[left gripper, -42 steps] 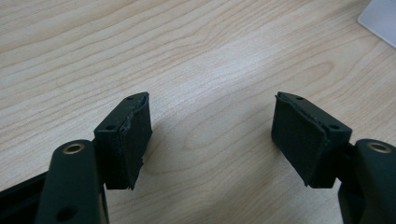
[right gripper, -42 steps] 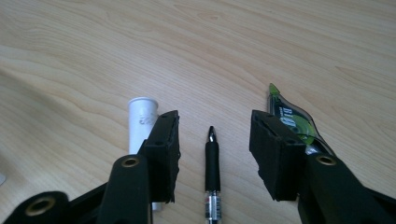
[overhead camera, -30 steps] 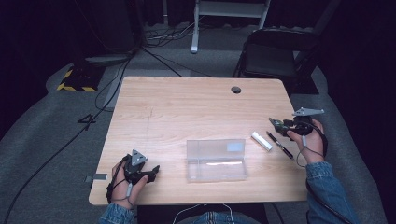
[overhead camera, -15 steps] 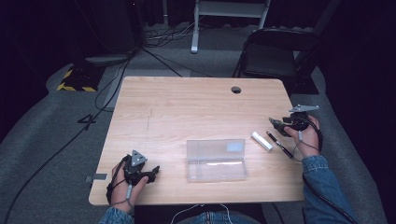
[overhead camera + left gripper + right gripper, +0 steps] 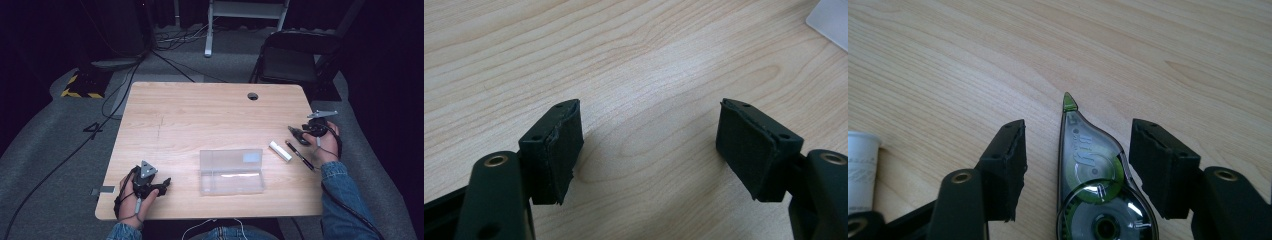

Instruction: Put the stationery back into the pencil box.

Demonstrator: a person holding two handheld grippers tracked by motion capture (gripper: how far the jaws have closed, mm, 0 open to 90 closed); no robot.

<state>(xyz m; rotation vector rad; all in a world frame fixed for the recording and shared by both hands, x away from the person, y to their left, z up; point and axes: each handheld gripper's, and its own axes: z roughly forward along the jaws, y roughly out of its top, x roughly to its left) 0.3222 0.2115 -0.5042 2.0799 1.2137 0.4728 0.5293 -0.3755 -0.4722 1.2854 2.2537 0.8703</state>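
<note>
My right claw is spread, its jaws just having opened wider, with the correction tape dispenser lying on the table between them, touching neither pad. My left claw is spread over bare wood.

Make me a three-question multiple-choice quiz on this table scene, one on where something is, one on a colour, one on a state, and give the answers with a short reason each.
1. Where does the correction tape dispenser lie?
A. inside the clear box
B. between the right gripper's jaws
C. on the chair

2. What colour is the dispenser's tip?
A. green
B. red
C. orange

3. How does the left gripper stand?
A. shut on a pen
B. shut on the box
C. open over bare wood

Answers: B, the right gripper view shows it on the table between both pads, untouched; A, its pointed tip is green; C, the left gripper view shows spread jaws with wood grain between them, while the clear box lies apart.
</note>
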